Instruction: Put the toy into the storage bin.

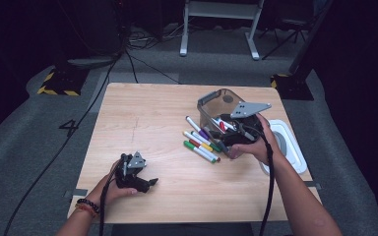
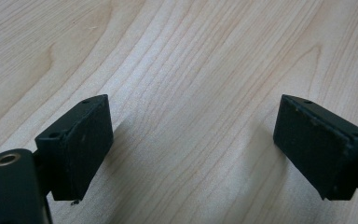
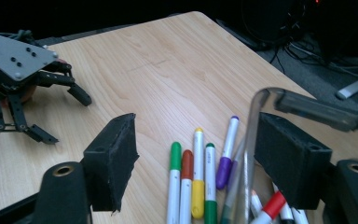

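Note:
A clear grey bin [image 1: 215,102] lies tipped on its side at the table's right. Several coloured markers [image 1: 200,142] are spilled from its mouth onto the wood. My right gripper [image 1: 219,138] hovers at the bin's mouth just over the markers, open, with nothing between its pads. In the right gripper view the green, red, yellow and purple markers [image 3: 198,186] lie below the jaws, and the bin's clear rim [image 3: 261,107] curves in front of the right jaw. My left gripper [image 1: 151,183] rests near the table's front left, open over bare wood [image 2: 191,70].
A white lid [image 1: 291,142] lies at the table's right edge beside my right hand. The wooden table [image 1: 142,118] has bare room across its left and middle. Cables trail from both grippers off the front edge. My left gripper [image 3: 67,120] appears far off in the right gripper view.

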{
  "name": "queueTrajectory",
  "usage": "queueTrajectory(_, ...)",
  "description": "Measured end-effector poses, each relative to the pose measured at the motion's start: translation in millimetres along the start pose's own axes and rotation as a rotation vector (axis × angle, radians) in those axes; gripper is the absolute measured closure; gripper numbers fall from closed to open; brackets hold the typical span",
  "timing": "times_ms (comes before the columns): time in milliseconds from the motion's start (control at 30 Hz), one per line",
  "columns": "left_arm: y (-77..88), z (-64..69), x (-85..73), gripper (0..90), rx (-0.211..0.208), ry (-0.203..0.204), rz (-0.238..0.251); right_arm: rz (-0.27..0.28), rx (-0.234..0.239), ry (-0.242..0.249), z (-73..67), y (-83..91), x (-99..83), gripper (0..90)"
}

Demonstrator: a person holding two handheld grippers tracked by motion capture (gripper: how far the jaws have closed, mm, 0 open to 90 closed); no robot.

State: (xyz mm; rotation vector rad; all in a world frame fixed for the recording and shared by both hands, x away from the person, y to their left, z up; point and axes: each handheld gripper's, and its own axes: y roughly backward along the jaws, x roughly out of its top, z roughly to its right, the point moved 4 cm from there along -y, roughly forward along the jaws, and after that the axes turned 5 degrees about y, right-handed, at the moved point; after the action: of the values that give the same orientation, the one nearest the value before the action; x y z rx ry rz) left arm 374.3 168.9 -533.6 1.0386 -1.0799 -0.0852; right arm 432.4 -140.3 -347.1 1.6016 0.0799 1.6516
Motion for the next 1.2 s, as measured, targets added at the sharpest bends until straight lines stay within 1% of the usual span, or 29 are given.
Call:
queueTrajectory(33, 0.0, 0.0, 0.0, 12.3, 0.000, 0.000, 0.000, 0.004, -0.001, 0.006, -2.4, -1.0, 1.1, 31.0)
queueTrajectory(133, 0.0, 0.0, 0.0, 12.3, 0.000, 0.000, 0.000, 0.012, 0.014, 0.023, -11.1, -6.8, 4.1, 32.2)
queueTrajectory(267, 0.0, 0.0, 0.0, 12.3, 0.000, 0.000, 0.000, 0.003, 0.036, 0.037, -21.7, -19.9, 3.4, 33.7)
queueTrajectory(467, 0.0, 0.0, 0.0, 12.3, 0.000, 0.000, 0.000, -0.038, 0.090, 0.063, -38.0, -52.3, -6.5, 36.7)
queueTrajectory(567, 0.0, 0.0, 0.0, 12.3, 0.000, 0.000, 0.000, -0.069, 0.102, 0.071, -42.0, -71.2, -15.0, 38.9)
queueTrajectory(667, 0.0, 0.0, 0.0, 12.3, 0.000, 0.000, 0.000, -0.093, 0.104, 0.053, -41.5, -88.2, -24.0, 41.6)
queueTrajectory(700, 0.0, 0.0, 0.0, 12.3, 0.000, 0.000, 0.000, -0.105, 0.102, 0.057, -41.2, -94.3, -27.8, 42.5)
queueTrajectory(733, 0.0, 0.1, 0.0, 12.3, 0.000, 0.000, 0.000, -0.121, 0.088, 0.062, -40.7, -100.4, -31.8, 44.6)
queueTrajectory(767, 0.0, 0.1, 0.0, 12.3, 0.000, 0.000, 0.000, -0.143, 0.081, 0.054, -39.8, -108.0, -36.9, 47.0)
queueTrajectory(800, 0.0, 0.0, 0.0, 12.3, 0.000, 0.000, 0.000, -0.159, 0.086, 0.045, -39.8, -112.4, -39.8, 47.5)
queueTrajectory(867, 0.0, 0.1, 0.0, 12.3, 0.001, 0.000, 0.001, -0.172, 0.063, 0.056, -38.5, -122.2, -46.5, 51.2)
queueTrajectory(933, 0.1, 0.1, -0.1, 12.4, 0.001, 0.001, 0.001, -0.198, 0.059, 0.057, -37.5, -132.5, -53.5, 52.5)
queueTrajectory(1033, 0.1, 0.2, -0.1, 12.4, 0.001, 0.001, 0.001, -0.218, 0.050, 0.050, -35.7, -141.7, -60.6, 53.9)
queueTrajectory(1100, 0.1, 0.2, -0.1, 12.4, 0.001, 0.001, 0.001, -0.217, 0.052, 0.021, -33.3, -146.4, -64.6, 53.9)
queueTrajectory(1133, 0.1, 0.2, -0.1, 12.4, 0.001, 0.001, 0.001, -0.219, 0.051, 0.020, -32.5, -148.8, -66.6, 53.9)
queueTrajectory(1167, 0.1, 0.2, -0.1, 12.4, 0.001, 0.001, 0.001, -0.235, 0.040, 0.020, -31.9, -151.7, -69.9, 53.9)
queueTrajectory(1200, 0.1, 0.2, -0.1, 12.4, 0.001, 0.001, 0.001, -0.242, 0.042, 0.016, -31.4, -153.4, -72.0, 53.8)
